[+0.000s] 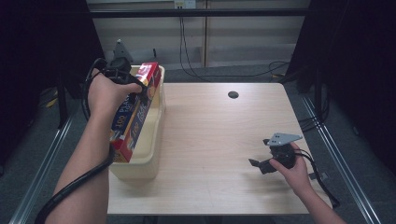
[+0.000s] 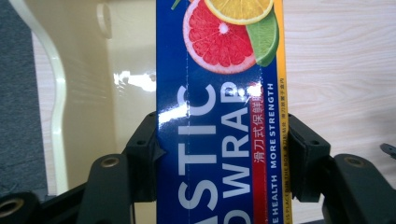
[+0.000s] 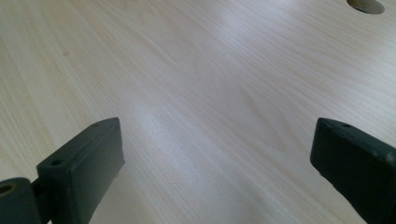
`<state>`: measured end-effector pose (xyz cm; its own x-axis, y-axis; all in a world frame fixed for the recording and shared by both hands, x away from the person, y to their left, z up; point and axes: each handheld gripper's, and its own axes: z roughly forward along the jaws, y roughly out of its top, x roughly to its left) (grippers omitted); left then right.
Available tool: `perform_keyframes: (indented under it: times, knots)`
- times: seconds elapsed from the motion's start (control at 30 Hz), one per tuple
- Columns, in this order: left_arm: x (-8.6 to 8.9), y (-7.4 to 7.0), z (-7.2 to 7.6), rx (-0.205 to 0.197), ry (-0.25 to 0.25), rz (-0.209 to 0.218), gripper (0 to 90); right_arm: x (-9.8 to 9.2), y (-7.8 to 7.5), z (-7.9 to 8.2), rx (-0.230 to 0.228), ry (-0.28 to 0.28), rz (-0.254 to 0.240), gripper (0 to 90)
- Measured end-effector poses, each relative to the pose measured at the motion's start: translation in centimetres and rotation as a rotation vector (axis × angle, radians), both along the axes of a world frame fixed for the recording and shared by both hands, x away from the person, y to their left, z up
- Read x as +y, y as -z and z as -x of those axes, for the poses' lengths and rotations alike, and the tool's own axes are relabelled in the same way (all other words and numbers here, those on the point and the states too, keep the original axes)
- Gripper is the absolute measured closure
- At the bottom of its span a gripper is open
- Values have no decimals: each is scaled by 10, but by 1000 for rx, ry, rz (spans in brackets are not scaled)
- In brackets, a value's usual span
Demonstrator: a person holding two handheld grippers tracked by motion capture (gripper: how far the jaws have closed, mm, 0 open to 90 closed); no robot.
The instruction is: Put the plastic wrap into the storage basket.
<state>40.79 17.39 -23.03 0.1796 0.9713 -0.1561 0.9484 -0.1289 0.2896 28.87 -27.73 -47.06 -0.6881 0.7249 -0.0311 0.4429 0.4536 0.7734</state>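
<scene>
Left tool (image 1: 132, 86) clamps the plastic wrap box (image 1: 135, 109) over the cream bin (image 1: 152, 158), so placing looks nearly done and only release remains, while the right tool (image 1: 261, 164) rests wide open and empty on the tabletop (image 1: 210, 140).

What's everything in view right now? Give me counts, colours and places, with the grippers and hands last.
plastic wrap box: one, blue and red with citrus fruit pictures, lying lengthwise over the bin at the table's left edge, clamped by the left gripper.
bin: one, pale yellow, on the table's left side.
table: one, light wood, bare in its middle.
cable hole: one, dark, round, far side of the table.
cables: several, black, on the floor behind the table.
left gripper: one, black, jaws pressed on both sides of the box.
right gripper: one, black, jaws apart with nothing between them, low over the table's right side.
hands: two, one on each gripper.
</scene>
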Motion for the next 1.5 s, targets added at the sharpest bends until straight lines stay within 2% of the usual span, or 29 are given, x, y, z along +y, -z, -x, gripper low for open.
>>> perform_keyframes:
  times: [0.1, 0.17, 0.43, 0.83, 1.13, 1.23, 1.5]
  knots:
    - [3, 3, 0, 4, -9, 8, 408, 0, 0, 0, 1, -3, 1, 26]
    - [4, 5, 0, 6, -9, -4, 408, 0, 0, 0, 1, -3, 0, 26]
    - [7, 14, 0, 24, -28, -7, 408, 1, 0, 0, -1, -1, 3, 26]
    - [5, 27, -1, 45, -44, -10, 406, 1, 0, 0, -1, -1, 2, 26]
    - [3, 36, -1, 73, -68, 11, 405, 1, 0, 0, 2, -2, -2, 26]
    - [3, 39, -1, 78, -67, 2, 405, 1, 0, 0, 2, -2, -2, 26]
    - [3, 47, -1, 101, -81, 17, 404, 2, 0, -1, -2, -3, -2, 26]
